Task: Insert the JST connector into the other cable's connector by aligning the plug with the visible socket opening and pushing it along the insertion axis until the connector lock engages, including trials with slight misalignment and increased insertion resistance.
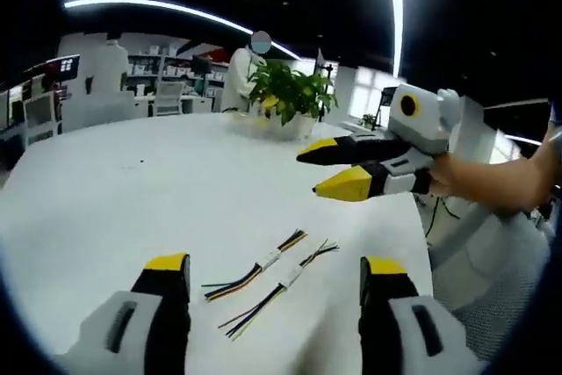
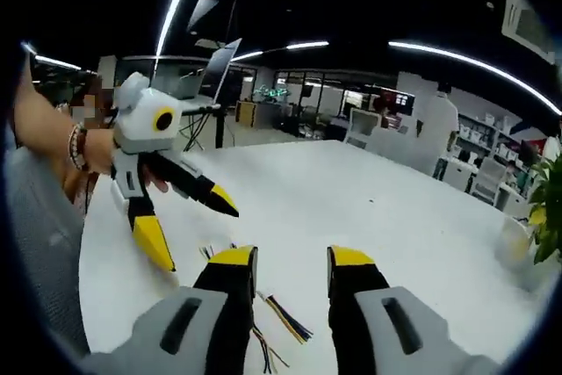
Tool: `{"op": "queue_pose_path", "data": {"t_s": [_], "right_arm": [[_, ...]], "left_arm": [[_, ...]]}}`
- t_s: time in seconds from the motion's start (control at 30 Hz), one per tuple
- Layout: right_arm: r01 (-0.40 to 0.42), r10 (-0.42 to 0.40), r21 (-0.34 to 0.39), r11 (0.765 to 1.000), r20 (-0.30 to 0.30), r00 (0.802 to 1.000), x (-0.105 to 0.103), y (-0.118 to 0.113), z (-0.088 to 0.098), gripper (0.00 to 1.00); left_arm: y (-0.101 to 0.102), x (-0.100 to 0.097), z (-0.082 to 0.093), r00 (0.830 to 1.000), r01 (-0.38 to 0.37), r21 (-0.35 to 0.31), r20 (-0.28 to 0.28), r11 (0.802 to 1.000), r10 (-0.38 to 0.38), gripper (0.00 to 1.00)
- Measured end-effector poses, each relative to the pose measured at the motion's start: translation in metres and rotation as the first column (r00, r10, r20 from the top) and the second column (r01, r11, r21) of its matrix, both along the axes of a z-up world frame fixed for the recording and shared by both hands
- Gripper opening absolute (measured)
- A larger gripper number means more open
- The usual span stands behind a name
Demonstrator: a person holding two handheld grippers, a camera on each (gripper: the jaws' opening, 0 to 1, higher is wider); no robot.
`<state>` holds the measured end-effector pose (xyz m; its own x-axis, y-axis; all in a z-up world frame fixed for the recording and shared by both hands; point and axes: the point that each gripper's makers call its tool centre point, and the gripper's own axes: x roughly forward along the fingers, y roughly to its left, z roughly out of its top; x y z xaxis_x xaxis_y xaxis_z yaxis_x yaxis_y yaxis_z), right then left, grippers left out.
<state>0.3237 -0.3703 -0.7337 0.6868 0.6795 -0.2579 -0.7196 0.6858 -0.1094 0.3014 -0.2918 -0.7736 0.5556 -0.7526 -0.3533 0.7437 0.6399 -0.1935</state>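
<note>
In the left gripper view, your left gripper point(image 1: 274, 277) hangs released, and the two cables point(image 1: 270, 280) lie side by side on the white table point(image 1: 132, 191) just beyond its jaws, long axes running near-left to far-right; your right gripper point(image 1: 338, 169) hovers farther off, empty, with a plant point(image 1: 291, 90) well behind. In the right gripper view, your right gripper point(image 2: 291, 263) is spread above the cable wires point(image 2: 285, 320) close below, the left gripper point(image 2: 195, 230) released at left; nothing blocks either reach.

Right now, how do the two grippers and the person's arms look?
Both the left gripper and the right gripper have pale grey bodies with black jaws tipped in yellow. A yellow ring circles a round black spot on each body. A beaded bracelet sits on one wrist.
</note>
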Motion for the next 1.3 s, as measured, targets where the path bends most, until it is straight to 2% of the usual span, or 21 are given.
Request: {"op": "queue_pose_path", "data": {"t_s": [0.07,0.13,0.2,0.23,0.3,0.33,0.37,0.47,0.53,0.6,0.67,0.73,0.8,0.87,0.93,1.03,1.13,1.17,1.23,1.3], "right_arm": [[0.011,-0.011,0.037,0.999,0.001,1.0,0.0,-0.002,0.007,0.39],[0.031,-0.03,0.06,0.998,-0.017,0.999,-0.001,-0.005,0.012,0.44],[0.048,-0.046,0.094,0.994,-0.018,0.999,-0.003,-0.007,0.023,0.45],[0.062,-0.057,0.206,0.977,-0.028,0.998,-0.005,-0.004,0.041,0.45],[0.101,-0.088,0.362,0.927,-0.051,0.995,-0.008,-0.007,0.071,0.46],[0.109,-0.102,0.391,0.914,-0.039,0.994,-0.01,-0.009,0.081,0.47],[0.113,-0.109,0.398,0.91,-0.034,0.993,-0.014,-0.012,0.09,0.48],[0.123,-0.121,0.392,0.912,-0.028,0.992,-0.028,-0.022,0.105,0.48],[0.139,-0.15,0.424,0.895,-0.007,0.989,-0.04,-0.032,0.119,0.47],[0.144,-0.159,0.447,0.883,-0.004,0.987,-0.053,-0.04,0.127,0.46],[0.152,-0.165,0.44,0.885,-0.008,0.986,-0.066,-0.045,0.129,0.44],[0.168,-0.185,0.43,0.887,-0.003,0.983,-0.077,-0.051,0.131,0.39],[0.153,-0.182,0.425,0.892,0.028,0.983,-0.092,-0.055,0.136,0.38],[0.153,-0.183,0.418,0.896,0.034,0.982,-0.103,-0.059,0.137,0.41],[0.159,-0.189,0.403,0.901,0.035,0.981,-0.112,-0.062,0.135,0.45],[0.175,-0.207,0.339,0.924,0.061,0.976,-0.128,-0.067,0.131,0.52],[0.173,-0.196,0.322,0.931,0.039,0.98,-0.141,-0.066,0.124,0.53],[0.176,-0.194,0.289,0.941,0.035,0.98,-0.146,-0.066,0.118,0.53],[0.192,-0.2,0.216,0.957,0.017,0.98,-0.152,-0.07,0.106,0.53],[0.195,-0.203,0.205,0.959,0.017,0.979,-0.155,-0.071,0.101,0.52]], "left_arm": [[-0.001,0.003,0.01,1.0,-0.026,-0.034,-0.002,0.999,0.026,0.98],[0.002,0.004,0.025,0.999,-0.039,-0.062,-0.001,0.997,0.039,0.98],[0.004,0.006,0.042,0.996,-0.084,-0.106,-0.005,0.991,0.084,0.99],[0.007,0.01,0.059,0.992,-0.121,-0.144,0.027,0.982,0.126,0.99],[0.008,0.007,0.085,0.986,-0.145,-0.195,0.053,0.97,0.159,0.99],[0.008,0.003,0.096,0.984,-0.15,-0.219,0.057,0.964,0.166,0.99],[0.008,-0.004,0.108,0.984,-0.144,-0.236,0.07,0.961,0.164,0.99],[0.013,-0.024,0.128,0.979,-0.143,-0.214,0.11,0.966,0.169,0.99],[0.027,-0.034,0.14,0.96,-0.18,-0.175,0.185,0.968,0.212,0.99],[0.038,-0.049,0.144,0.954,-0.202,-0.157,0.193,0.967,0.231,0.99],[0.048,-0.058,0.144,0.95,-0.225,-0.152,0.187,0.962,0.251,0.99],[0.062,-0.072,0.145,0.937,-0.254,-0.136,0.21,0.957,0.279,0.99],[0.075,-0.087,0.141,0.93,-0.276,-0.087,0.228,0.957,0.289,0.99],[0.086,-0.102,0.135,0.926,-0.294,-0.051,0.232,0.954,0.298,0.99],[0.094,-0.112,0.128,0.925,-0.311,-0.035,0.217,0.95,0.311,0.99],[0.104,-0.135,0.114,0.935,-0.323,-0.041,0.139,0.945,0.326,0.99],[0.109,-0.151,0.103,0.935,-0.337,-0.037,0.104,0.941,0.339,0.99],[0.109,-0.158,0.096,0.938,-0.336,-0.014,0.092,0.942,0.335,0.99],[0.109,-0.163,0.089,0.94,-0.328,0.008,0.105,0.944,0.326,0.99],[0.11,-0.166,0.081,0.938,-0.335,0.031,0.099,0.942,0.331,0.99]]}}
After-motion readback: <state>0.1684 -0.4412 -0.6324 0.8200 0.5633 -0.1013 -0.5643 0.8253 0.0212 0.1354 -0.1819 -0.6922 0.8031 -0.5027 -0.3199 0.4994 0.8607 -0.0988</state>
